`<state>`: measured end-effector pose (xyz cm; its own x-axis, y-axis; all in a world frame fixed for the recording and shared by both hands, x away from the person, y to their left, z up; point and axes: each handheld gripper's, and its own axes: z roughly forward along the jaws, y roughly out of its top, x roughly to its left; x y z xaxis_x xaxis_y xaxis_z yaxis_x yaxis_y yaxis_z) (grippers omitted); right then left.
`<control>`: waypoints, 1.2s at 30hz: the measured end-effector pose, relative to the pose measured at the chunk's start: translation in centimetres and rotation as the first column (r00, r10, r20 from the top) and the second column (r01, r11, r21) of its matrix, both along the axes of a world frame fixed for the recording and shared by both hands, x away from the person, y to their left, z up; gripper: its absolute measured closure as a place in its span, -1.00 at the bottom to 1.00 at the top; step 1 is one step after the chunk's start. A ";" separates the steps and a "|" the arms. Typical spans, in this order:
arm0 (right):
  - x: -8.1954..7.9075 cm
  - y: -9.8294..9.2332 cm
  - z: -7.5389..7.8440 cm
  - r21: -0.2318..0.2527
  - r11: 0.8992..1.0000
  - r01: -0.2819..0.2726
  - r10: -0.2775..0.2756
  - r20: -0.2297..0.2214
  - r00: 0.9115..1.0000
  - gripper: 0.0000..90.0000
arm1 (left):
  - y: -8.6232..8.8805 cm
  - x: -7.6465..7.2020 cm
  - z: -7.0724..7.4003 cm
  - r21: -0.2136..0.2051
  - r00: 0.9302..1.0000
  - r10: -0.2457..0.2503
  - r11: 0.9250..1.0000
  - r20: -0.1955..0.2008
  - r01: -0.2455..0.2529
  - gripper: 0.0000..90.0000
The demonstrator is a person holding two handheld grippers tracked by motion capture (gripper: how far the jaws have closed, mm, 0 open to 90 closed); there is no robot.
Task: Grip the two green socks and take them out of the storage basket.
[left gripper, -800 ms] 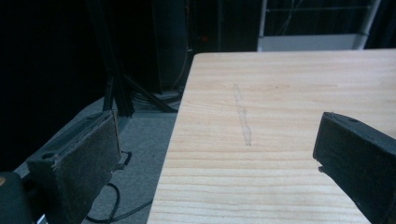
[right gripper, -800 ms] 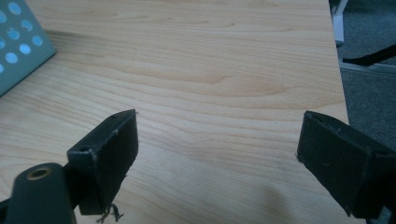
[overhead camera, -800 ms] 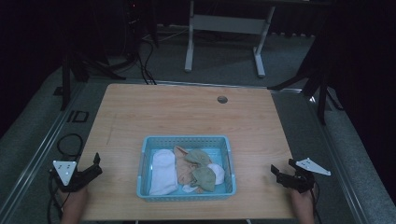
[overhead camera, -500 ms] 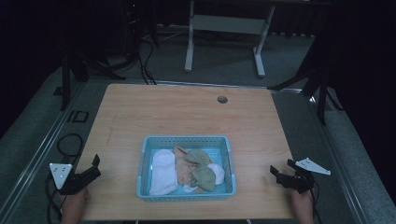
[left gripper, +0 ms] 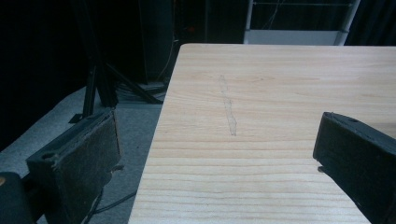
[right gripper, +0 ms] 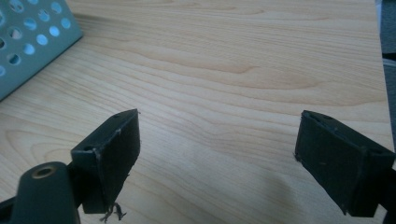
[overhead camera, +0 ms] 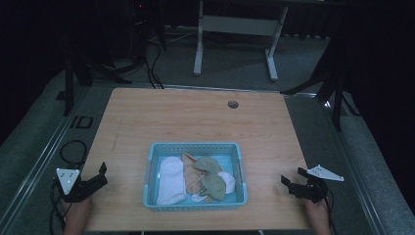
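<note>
A light blue perforated basket (overhead camera: 151,166) stands at the front middle of the wooden table (overhead camera: 195,122). In it lie a white cloth (overhead camera: 171,178), a beige piece (overhead camera: 192,176) and two green pieces (overhead camera: 214,185). My left gripper (overhead camera: 102,175) hovers at the table's front left edge, well left of the basket. In the left gripper view its jaws stand wide apart, and the left gripper (left gripper: 215,158) has only bare wood between them. My right gripper (overhead camera: 291,178) is at the front right, and the right gripper (right gripper: 217,149) is open and empty, with the basket's wall (right gripper: 28,42) off to its left.
A small round hole (overhead camera: 233,104) sits near the table's far edge. A faint scratch (left gripper: 229,107) runs along the wood on the left. Beside the table's left edge lie grey floor and cables (overhead camera: 68,149). A white metal frame (overhead camera: 235,24) stands beyond the table.
</note>
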<state>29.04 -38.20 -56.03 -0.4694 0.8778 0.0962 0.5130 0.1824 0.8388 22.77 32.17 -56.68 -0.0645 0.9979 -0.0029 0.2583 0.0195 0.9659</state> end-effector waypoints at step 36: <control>1.7 4.7 4.3 -0.182 0.788 -0.589 0.488 -0.399 0.776 -0.70 | -0.1 0.2 0.0 0.025 1.000 -0.001 1.000 -0.022 0.001 -0.99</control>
